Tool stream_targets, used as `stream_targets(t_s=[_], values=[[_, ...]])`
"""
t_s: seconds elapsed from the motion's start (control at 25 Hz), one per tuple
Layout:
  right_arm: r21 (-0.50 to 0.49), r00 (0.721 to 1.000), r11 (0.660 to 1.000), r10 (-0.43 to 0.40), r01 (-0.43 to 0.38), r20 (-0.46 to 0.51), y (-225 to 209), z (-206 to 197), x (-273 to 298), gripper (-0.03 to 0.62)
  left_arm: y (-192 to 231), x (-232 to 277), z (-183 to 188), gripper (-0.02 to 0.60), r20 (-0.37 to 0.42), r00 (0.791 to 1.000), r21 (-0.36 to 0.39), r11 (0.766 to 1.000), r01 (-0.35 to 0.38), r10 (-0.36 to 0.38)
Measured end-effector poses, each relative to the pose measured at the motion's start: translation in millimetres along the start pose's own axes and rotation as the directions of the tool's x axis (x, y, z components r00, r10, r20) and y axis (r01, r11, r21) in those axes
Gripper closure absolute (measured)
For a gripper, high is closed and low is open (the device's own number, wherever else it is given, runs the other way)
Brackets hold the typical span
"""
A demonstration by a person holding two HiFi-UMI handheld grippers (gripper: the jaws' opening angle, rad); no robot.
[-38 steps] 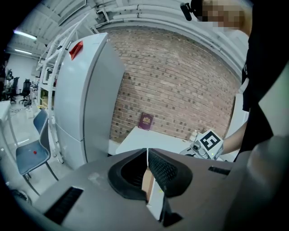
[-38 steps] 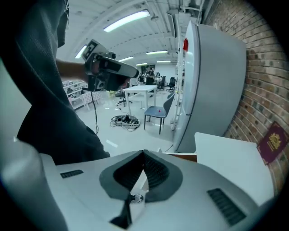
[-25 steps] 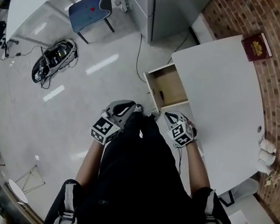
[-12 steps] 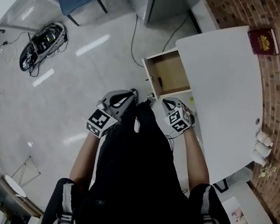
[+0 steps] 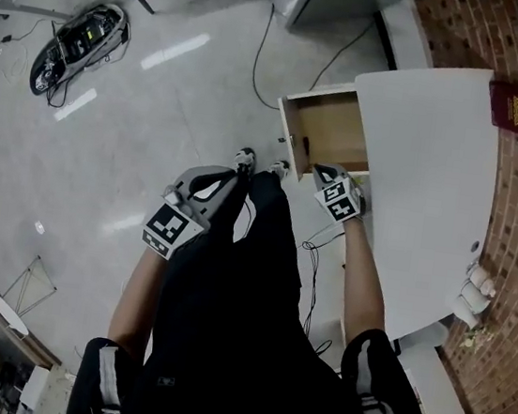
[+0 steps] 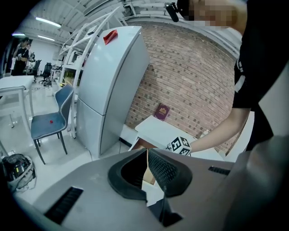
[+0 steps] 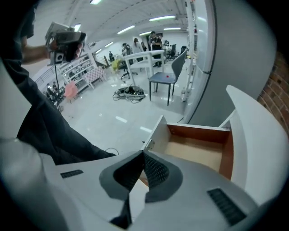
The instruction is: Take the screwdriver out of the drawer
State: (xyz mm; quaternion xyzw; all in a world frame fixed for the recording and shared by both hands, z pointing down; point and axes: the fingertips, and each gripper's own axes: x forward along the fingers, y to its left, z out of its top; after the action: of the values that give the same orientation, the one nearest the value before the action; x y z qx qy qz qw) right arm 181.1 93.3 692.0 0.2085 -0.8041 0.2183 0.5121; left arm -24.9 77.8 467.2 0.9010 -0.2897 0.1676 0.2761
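Note:
The wooden drawer (image 5: 335, 131) stands pulled out from under the white table (image 5: 433, 177). A small dark object (image 5: 303, 148), likely the screwdriver, lies by the drawer's front panel. My right gripper (image 5: 322, 173) is shut and empty, just at the drawer's near side. In the right gripper view its closed tips (image 7: 143, 154) point down at the drawer (image 7: 198, 151), whose bare wooden floor shows; the screwdriver is hidden there. My left gripper (image 5: 234, 178) hangs shut and empty over the floor, left of the drawer. Its tips (image 6: 146, 150) face the table (image 6: 156, 128).
A dark red book (image 5: 516, 104) lies on the table's far corner by the brick wall. A grey cabinet (image 6: 110, 85) and a blue chair (image 6: 47, 122) stand beyond the drawer. A bundle of cables (image 5: 78, 35) lies on the floor to the left.
Both grippers have sunk lower. The right gripper has gone forward to the drawer's near side; the left has drifted a little left and down. Both stay shut.

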Motion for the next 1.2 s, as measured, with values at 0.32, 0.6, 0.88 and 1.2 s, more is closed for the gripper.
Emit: stream_targets(t_s=[0.32, 0.6, 0.88, 1.2], values=[[-0.158, 0.985, 0.985, 0.041, -0.068, -0.168, -15, -32, 69, 0.539, 25, 8, -18, 0.560, 0.009, 0.999, -0.040, 0.998, -0.045, 0.045], [-0.289, 0.960, 0.949, 0.041, -0.124, -0.277, -32, -59, 115, 0.534, 43, 32, -47, 0.560, 0.016, 0.997, -0.088, 0.994, -0.069, 0.071], [-0.519, 0.925, 0.831, -0.015, -0.199, -0.379, -53, -77, 157, 0.449, 57, 37, -83, 0.560, -0.013, 0.995, -0.172, 0.980, -0.104, 0.104], [-0.600, 0.915, 0.762, -0.023, -0.245, -0.402, -69, -79, 193, 0.381, 79, 34, -101, 0.560, -0.004, 0.990, -0.251, 0.959, -0.135, 0.138]])
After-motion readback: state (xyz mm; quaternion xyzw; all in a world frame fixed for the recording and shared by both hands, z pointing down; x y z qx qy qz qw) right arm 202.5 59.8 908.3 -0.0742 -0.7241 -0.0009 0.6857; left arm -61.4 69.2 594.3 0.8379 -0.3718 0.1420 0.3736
